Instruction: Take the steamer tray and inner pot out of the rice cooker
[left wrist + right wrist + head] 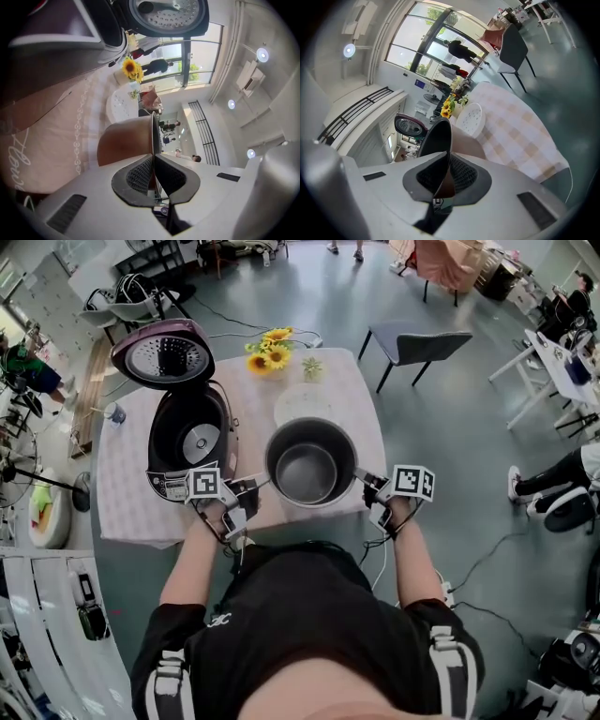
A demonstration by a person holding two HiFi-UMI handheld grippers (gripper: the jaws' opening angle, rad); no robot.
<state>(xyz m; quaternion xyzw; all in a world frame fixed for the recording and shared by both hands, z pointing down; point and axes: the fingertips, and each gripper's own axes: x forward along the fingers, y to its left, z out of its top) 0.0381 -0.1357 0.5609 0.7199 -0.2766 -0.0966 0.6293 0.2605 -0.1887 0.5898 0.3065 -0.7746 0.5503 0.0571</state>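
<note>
Left claw point(253, 487) and right claw point(365, 483) pinch the upright inner pot point(309, 471).

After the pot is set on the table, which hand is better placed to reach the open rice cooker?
Left. The left hand-held gripper grips the pot rim right beside the open rice cooker; the right hand-held gripper is across the pot.

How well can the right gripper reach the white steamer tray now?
Probably not yet: the right gripper is shut on the rim of the inner pot, and that pot stands between it and the steamer tray.
</note>
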